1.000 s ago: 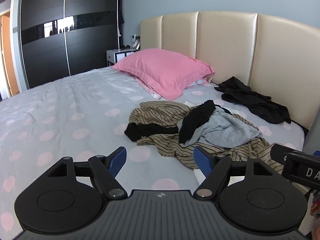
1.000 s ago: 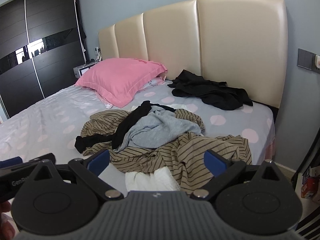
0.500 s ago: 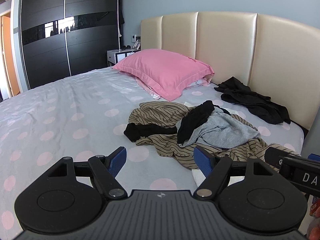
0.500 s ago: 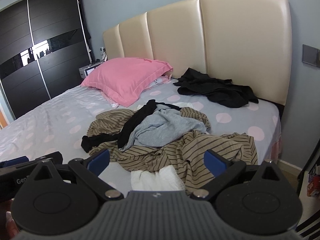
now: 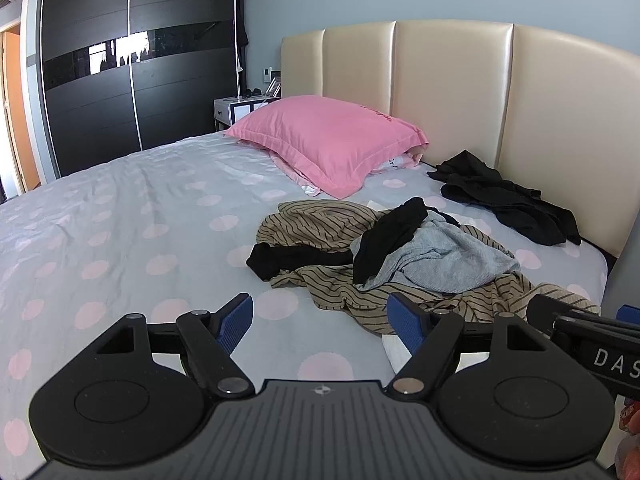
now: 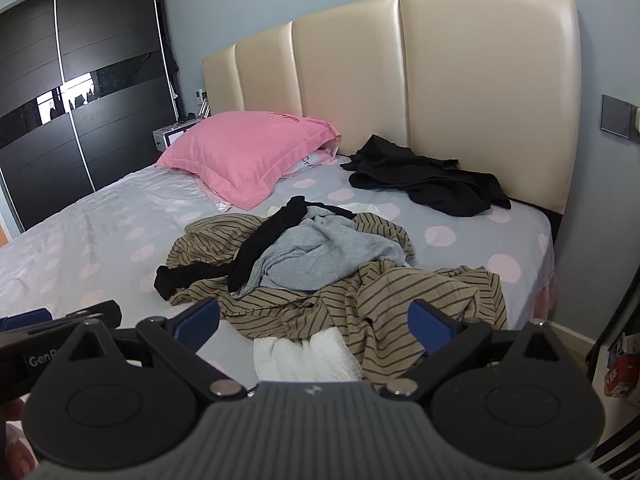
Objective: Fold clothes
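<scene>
The heap of clothes point(image 6: 320, 276) is noted ahead of the nearer right gripper point(image 6: 314, 316); left gripper point(image 5: 320, 316) offset leftward; both jaws apart, empty.

Rumpled clothes pile point(image 6: 320, 264) — striped, grey, black

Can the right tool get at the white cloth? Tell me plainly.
Probably yes. The right tool is open and empty, the white cloth lies just ahead between its fingers, and only its far edge is tucked under the striped garment.
</scene>
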The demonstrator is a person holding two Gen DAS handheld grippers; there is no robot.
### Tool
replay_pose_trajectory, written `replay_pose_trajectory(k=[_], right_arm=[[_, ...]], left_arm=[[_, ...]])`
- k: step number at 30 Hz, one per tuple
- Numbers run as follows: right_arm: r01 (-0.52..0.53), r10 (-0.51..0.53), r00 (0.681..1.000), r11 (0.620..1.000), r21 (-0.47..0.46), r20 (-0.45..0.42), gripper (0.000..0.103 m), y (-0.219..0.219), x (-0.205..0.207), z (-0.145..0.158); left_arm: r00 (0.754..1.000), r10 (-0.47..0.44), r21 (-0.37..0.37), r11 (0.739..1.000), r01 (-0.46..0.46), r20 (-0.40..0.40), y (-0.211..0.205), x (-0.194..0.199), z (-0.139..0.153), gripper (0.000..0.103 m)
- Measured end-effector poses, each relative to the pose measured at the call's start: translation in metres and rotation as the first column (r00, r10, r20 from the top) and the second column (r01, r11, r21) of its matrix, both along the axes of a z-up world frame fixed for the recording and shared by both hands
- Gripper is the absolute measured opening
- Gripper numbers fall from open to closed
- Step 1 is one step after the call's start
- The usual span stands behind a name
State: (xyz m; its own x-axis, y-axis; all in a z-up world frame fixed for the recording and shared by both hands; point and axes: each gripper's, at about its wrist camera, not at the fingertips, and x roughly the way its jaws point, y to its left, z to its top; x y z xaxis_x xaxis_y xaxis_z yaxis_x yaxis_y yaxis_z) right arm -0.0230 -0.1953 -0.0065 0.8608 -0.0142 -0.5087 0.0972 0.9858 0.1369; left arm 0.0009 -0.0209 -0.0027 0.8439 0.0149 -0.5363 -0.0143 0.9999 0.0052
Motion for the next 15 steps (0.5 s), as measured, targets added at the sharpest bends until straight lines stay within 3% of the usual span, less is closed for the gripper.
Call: replay_pose_trajectory(k=[15], right_arm=[[-0.006, 0.006, 1.000, 1.000, 0.000, -0.005, 0.101, 0.0013, 0.0011, 0.0002]], left_arm=[[1.000, -0.007, 0.003, 1.000, 0.007, -0.008, -0.0052, -0.0001, 0.0006, 0.073]])
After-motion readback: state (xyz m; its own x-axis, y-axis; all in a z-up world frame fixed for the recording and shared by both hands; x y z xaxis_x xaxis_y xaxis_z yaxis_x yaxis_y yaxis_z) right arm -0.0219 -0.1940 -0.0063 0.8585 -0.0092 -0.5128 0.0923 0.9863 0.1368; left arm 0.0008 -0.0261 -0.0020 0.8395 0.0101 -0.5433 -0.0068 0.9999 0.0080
